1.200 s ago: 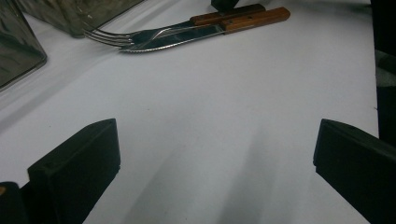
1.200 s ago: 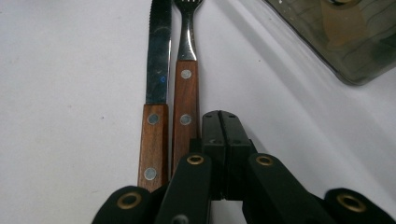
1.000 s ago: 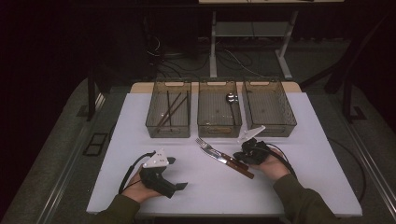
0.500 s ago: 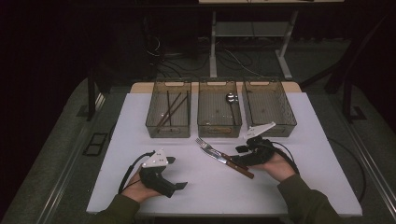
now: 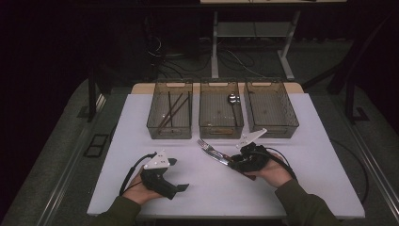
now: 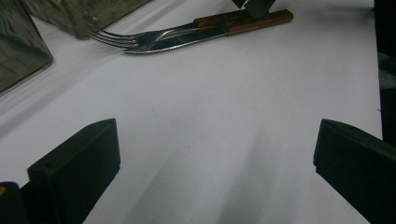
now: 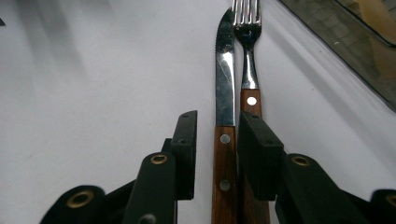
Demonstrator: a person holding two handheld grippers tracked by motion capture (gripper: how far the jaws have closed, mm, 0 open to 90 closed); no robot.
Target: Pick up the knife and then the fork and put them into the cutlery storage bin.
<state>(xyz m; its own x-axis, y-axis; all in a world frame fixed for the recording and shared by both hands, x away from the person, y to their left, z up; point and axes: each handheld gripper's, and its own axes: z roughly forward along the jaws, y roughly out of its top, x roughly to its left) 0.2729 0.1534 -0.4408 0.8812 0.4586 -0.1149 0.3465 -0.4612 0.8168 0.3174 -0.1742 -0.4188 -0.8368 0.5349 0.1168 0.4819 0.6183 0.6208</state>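
A wooden-handled knife and a matching fork lie side by side on the white table, tips toward the bins. My right gripper sits low over their handles. Its jaws have just been closing, and the knife handle lies between them with a gap on the left side. The right pad rests over the fork handle. In the high view the right gripper is at the handle end of the pair. My left gripper stands wide open on bare table, holding nothing, left of the cutlery.
Three clear bins stand in a row at the back. The left bin holds dark sticks, the middle bin a spoon, and the right bin looks empty. Table edges run close in front of both hands.
The right hand has shifted slightly at the cutlery handles. The left hand, knife and fork lie as before.
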